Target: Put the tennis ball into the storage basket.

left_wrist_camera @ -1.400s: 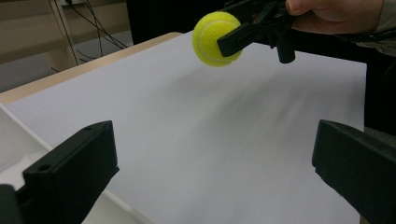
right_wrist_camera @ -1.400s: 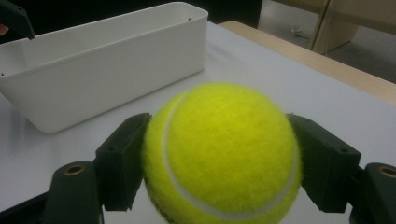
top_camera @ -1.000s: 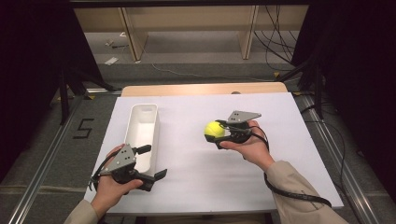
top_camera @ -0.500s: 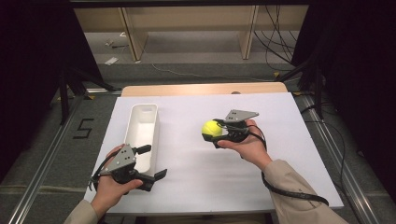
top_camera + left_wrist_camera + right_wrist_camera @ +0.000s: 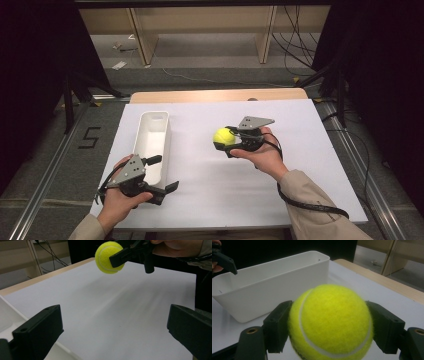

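The right tongs are clamped on a yellow tennis ball, one black jaw pressing each side, and hold it in the air above the middle of the white surface. A long white bin stands near the surface's left edge. The left tongs sit at the bin's near end, close to the front left corner, with jaws wide apart and nothing between them.

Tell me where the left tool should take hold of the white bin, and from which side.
Grip the near long wall of the white bin at its rim, coming down from above with the left tool, one jaw inside, one outside. The bin is open-topped, thin-walled and probably too wide to span; that wall lies closest to the open jaws.
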Action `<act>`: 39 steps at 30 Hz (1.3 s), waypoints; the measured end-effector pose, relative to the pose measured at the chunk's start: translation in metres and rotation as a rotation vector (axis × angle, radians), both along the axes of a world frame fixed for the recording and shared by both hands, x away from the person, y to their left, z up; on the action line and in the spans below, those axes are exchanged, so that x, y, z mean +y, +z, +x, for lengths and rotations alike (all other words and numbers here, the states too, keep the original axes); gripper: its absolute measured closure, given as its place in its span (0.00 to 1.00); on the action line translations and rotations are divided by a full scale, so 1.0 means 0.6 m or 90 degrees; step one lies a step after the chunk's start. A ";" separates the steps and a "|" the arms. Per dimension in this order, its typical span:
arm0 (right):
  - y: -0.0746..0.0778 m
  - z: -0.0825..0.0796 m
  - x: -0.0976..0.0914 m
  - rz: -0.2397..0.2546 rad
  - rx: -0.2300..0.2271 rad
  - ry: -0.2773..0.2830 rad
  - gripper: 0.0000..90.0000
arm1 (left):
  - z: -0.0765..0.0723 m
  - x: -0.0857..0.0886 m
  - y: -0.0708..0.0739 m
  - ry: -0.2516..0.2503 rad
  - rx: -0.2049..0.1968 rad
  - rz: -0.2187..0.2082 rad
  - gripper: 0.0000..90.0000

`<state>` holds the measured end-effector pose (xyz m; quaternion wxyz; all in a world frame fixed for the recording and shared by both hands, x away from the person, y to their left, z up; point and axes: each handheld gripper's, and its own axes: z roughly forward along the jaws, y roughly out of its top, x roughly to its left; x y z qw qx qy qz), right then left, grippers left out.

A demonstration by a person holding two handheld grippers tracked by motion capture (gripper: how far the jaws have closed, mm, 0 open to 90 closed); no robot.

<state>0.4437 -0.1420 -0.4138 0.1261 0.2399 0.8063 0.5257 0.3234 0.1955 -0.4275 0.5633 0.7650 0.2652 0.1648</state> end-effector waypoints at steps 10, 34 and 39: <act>0.003 0.002 0.007 0.004 -0.001 0.002 0.29 | 0.000 0.000 0.000 0.000 0.000 0.000 0.00; 0.008 0.007 0.025 0.010 -0.003 0.013 0.29 | 0.000 0.000 0.000 0.000 -0.001 -0.001 0.00; 0.009 0.008 0.030 0.011 -0.004 0.013 0.29 | 0.000 0.000 0.000 0.000 -0.001 -0.001 0.00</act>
